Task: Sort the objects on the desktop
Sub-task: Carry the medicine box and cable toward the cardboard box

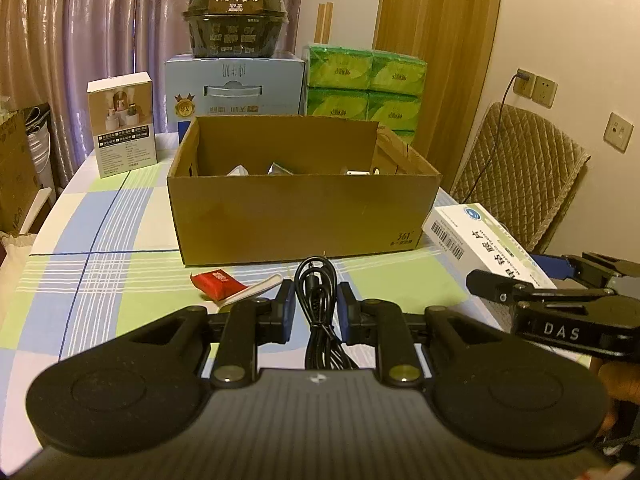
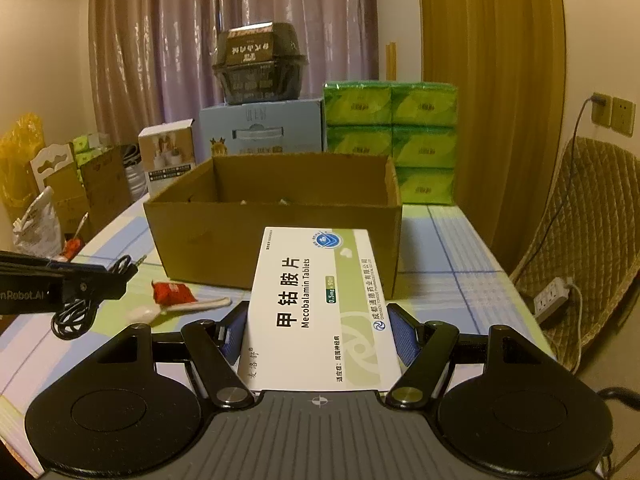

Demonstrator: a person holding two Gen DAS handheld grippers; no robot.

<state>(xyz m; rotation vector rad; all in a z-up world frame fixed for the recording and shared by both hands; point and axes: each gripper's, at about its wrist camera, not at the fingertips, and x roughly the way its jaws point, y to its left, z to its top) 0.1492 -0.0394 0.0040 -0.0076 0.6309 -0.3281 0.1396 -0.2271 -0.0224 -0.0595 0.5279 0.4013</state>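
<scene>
Before cardboard box [image 2: 276,236]: right jaws clamp tablet box [image 2: 320,304]; left apparently grip cable [image 1: 318,312].

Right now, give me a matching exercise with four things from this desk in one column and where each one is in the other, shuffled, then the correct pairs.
Things:
1. black cable
2. white medicine box
3. red packet
4. black food bowl

Places:
A. on top of the light blue carton
B. between the right tongs
C. lying on the tablecloth in front of the cardboard box
D. between the left tongs

Pairs: 1-D, 2-B, 3-C, 4-A
</scene>
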